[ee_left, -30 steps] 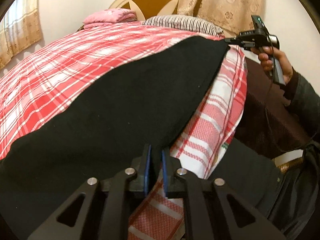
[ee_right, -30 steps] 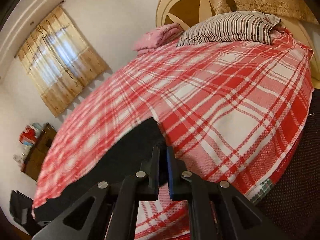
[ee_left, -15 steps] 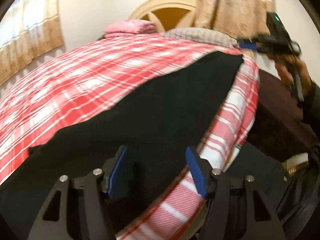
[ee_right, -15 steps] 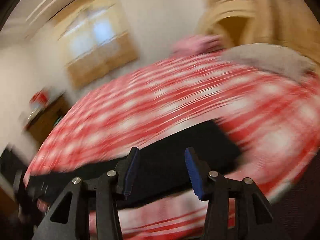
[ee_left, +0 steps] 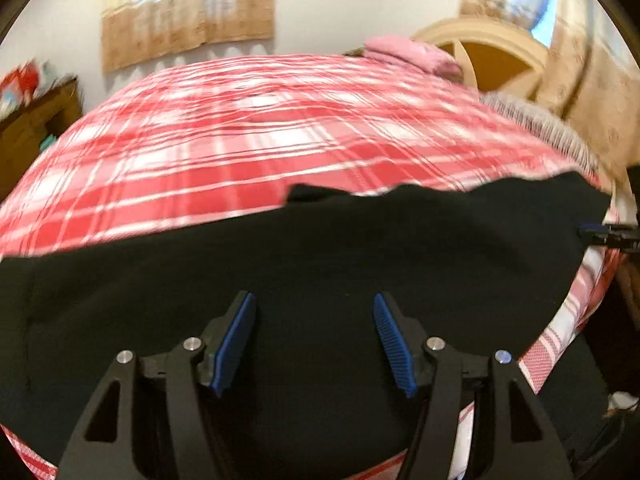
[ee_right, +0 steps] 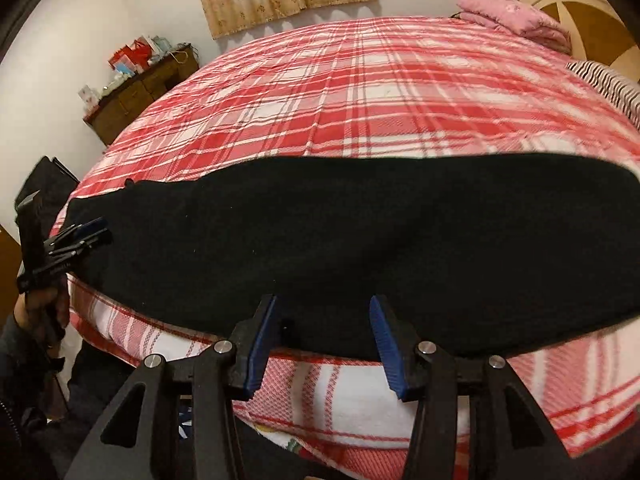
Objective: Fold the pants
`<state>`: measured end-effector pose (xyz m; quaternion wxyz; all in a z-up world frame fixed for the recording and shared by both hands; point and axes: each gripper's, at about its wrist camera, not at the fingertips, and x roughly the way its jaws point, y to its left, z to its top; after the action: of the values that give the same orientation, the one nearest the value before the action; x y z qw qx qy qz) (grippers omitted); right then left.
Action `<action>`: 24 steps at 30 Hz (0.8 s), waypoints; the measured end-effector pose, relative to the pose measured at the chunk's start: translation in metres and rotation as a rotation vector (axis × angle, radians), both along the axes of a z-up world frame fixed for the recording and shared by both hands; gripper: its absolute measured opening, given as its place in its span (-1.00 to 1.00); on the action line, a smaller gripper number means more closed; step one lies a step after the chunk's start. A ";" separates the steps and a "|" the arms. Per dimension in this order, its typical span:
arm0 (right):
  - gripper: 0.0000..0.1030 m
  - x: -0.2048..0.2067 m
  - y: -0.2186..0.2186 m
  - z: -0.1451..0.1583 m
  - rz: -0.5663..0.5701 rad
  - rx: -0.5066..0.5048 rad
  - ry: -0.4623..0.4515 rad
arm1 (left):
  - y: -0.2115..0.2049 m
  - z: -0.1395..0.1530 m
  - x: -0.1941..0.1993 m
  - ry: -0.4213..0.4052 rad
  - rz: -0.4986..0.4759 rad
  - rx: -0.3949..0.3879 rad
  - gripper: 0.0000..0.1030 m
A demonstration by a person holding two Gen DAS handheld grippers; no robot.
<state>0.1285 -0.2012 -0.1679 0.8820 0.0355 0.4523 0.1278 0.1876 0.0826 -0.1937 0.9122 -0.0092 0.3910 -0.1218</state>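
Note:
Black pants [ee_right: 360, 232] lie flat as one long strip along the near edge of the bed; they fill the lower half of the left wrist view [ee_left: 320, 248]. My left gripper [ee_left: 314, 312] is open and empty, hovering over the pants; it shows at the left end of the pants in the right wrist view [ee_right: 86, 232]. My right gripper [ee_right: 322, 320] is open and empty at the near edge of the pants, around their middle. Its tips show at the far right of the left wrist view [ee_left: 600, 234].
The bed carries a red-and-white plaid cover [ee_right: 360, 100]. A pink folded blanket [ee_right: 512, 16] and a striped pillow [ee_right: 608, 80] lie by the headboard [ee_left: 488, 52]. A wooden dresser [ee_right: 140, 92] stands by the far wall. The cover hangs over the bed's near side [ee_right: 360, 392].
Both grippers were shut on the pants one second ago; they have opened and let go. Both have swung round to face across the bed, and the pants now lie flat.

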 end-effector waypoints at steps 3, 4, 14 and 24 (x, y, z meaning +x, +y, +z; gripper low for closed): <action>-0.04 0.007 0.015 0.022 0.050 0.021 -0.036 | 0.012 0.004 -0.003 -0.028 0.030 0.009 0.25; -0.04 0.012 0.024 0.028 0.078 0.039 -0.044 | 0.014 0.006 -0.004 -0.038 0.037 0.023 0.25; -0.04 0.110 0.169 0.037 0.339 0.216 0.067 | 0.077 0.007 -0.008 -0.073 0.188 -0.014 0.29; -0.04 0.173 0.277 0.001 0.399 0.297 0.239 | 0.083 -0.003 -0.019 -0.097 0.189 -0.033 0.41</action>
<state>0.3017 0.0760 -0.1666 0.7649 0.0894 0.5276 0.3586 0.1690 0.1659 -0.1964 0.9372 -0.0552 0.3418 -0.0421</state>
